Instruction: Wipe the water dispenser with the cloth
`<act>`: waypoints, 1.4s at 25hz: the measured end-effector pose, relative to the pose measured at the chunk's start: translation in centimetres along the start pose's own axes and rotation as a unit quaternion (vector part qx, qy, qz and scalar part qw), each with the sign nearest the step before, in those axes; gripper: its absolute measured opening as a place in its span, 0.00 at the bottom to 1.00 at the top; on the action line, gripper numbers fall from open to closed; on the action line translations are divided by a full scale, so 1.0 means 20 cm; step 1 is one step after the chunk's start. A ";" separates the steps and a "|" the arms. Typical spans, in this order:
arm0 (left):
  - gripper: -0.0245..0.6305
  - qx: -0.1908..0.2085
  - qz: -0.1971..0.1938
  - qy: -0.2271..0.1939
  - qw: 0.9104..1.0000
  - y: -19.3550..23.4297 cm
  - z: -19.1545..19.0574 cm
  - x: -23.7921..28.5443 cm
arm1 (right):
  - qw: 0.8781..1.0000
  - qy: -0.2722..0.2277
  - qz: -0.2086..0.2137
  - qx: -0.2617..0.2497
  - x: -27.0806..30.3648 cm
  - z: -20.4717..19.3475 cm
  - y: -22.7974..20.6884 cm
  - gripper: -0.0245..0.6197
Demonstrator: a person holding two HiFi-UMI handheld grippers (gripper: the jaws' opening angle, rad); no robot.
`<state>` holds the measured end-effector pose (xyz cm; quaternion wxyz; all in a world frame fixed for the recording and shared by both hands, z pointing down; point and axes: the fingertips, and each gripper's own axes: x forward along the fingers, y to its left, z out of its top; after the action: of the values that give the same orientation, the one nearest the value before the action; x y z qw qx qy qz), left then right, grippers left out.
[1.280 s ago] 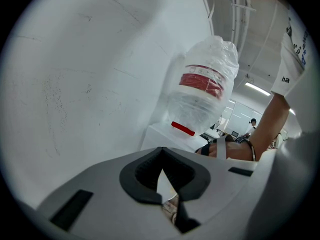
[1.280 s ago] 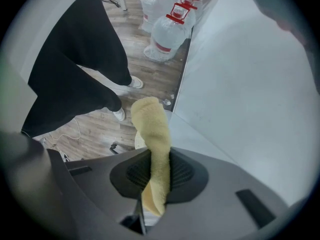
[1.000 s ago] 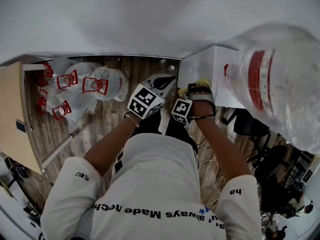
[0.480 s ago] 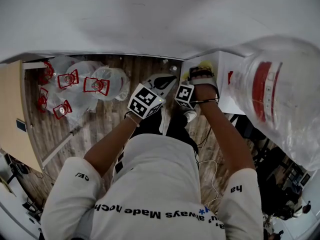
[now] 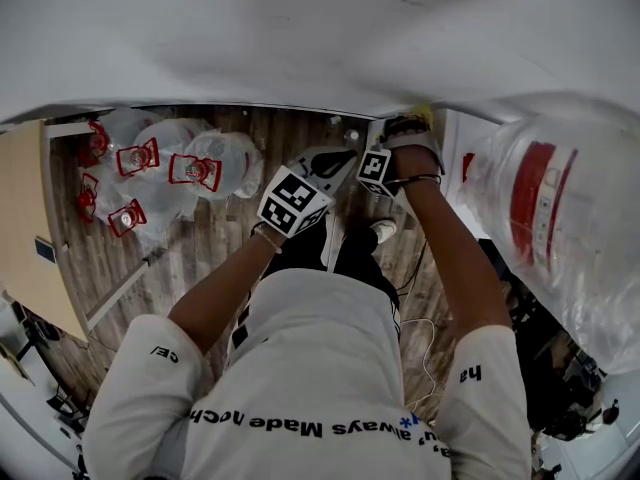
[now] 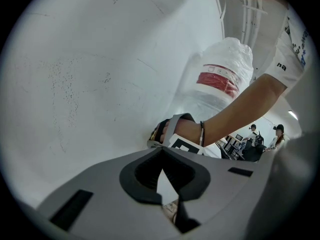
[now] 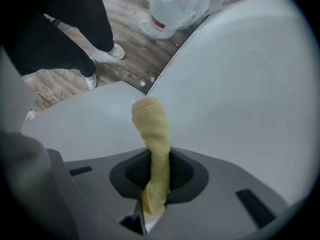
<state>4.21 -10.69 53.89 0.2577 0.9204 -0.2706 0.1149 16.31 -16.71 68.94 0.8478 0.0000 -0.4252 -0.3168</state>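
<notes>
The white water dispenser (image 5: 457,138) stands at the right against the wall, with a large clear bottle (image 5: 560,218) with a red label on top. My right gripper (image 5: 405,128) is shut on a yellow cloth (image 5: 422,115) at the dispenser's far edge by the wall. In the right gripper view the cloth (image 7: 150,129) sticks out of the right gripper (image 7: 152,184) and lies against the dispenser's white surface (image 7: 85,124). My left gripper (image 5: 335,160) hangs in front of my body, shut and holding nothing. The left gripper (image 6: 167,204) faces the bottle (image 6: 217,84) and the wall.
Several bagged water bottles (image 5: 150,168) with red handles lie on the wooden floor at the left, also seen as bottles (image 7: 175,6) beyond the dispenser. A wooden panel (image 5: 25,228) is at the far left. Dark office chairs (image 5: 540,368) and cables sit at the right.
My right gripper has carried the cloth away from me across the dispenser's top toward the wall. The left gripper has barely moved.
</notes>
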 end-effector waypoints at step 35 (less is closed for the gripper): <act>0.06 -0.003 0.006 0.005 1.000 0.04 0.02 0.04 | 0.986 0.023 0.160 0.043 0.16 -0.05 0.22 0.13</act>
<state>4.50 -11.79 54.14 0.2608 0.9174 -0.2756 0.1202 20.74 -15.21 71.81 0.8962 -0.0246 -0.4137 -0.1583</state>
